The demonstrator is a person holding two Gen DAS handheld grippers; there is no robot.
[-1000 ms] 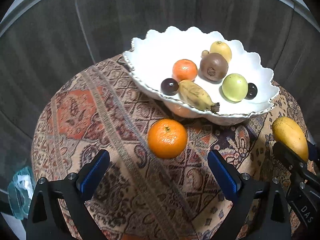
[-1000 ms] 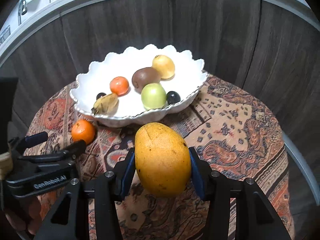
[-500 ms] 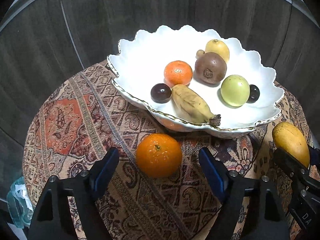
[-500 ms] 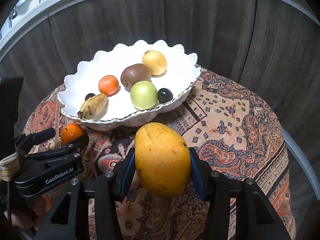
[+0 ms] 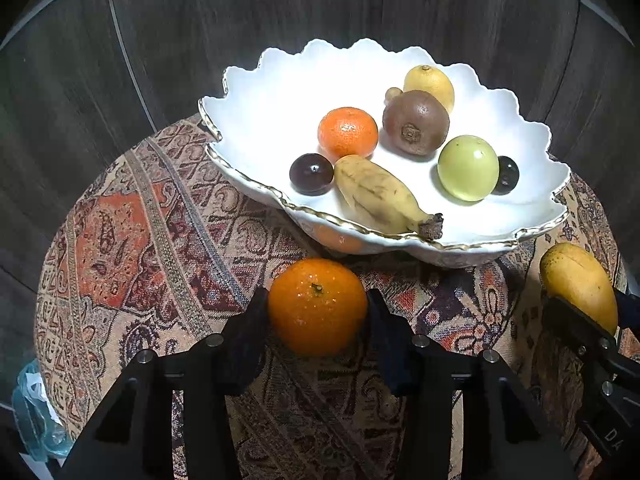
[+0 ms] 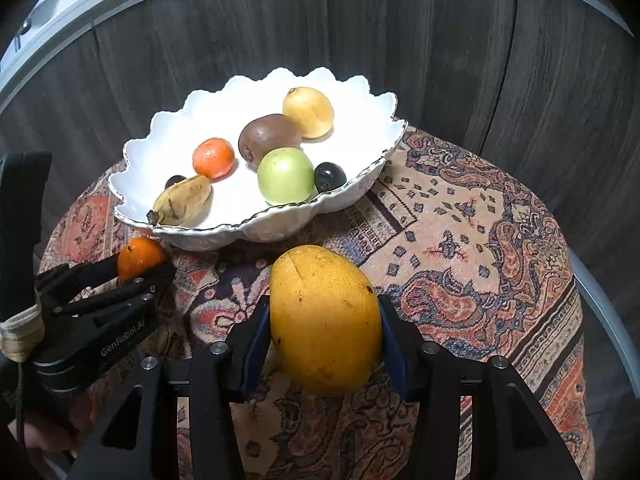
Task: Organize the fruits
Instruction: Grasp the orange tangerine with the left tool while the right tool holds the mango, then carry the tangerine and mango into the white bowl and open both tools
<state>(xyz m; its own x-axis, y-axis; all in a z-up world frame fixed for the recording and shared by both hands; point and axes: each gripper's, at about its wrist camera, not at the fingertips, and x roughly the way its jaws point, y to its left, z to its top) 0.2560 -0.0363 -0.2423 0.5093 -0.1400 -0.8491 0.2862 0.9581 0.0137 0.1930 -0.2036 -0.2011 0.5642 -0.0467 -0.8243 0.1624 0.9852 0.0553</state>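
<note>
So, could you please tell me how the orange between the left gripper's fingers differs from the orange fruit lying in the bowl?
The orange outside the bowl looks larger than the small orange fruit. It sits on the patterned cloth before the white bowl, while the small one lies inside among other fruit. The left gripper is closing around the big one, pads at its sides; nothing touches the small one. Both are round and orange.

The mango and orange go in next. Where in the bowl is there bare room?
The bowl is bare on its left half, between the scalloped rim and the small orange. The right half is crowded: banana, kiwi, green fruit and lemon lie close together.
</note>
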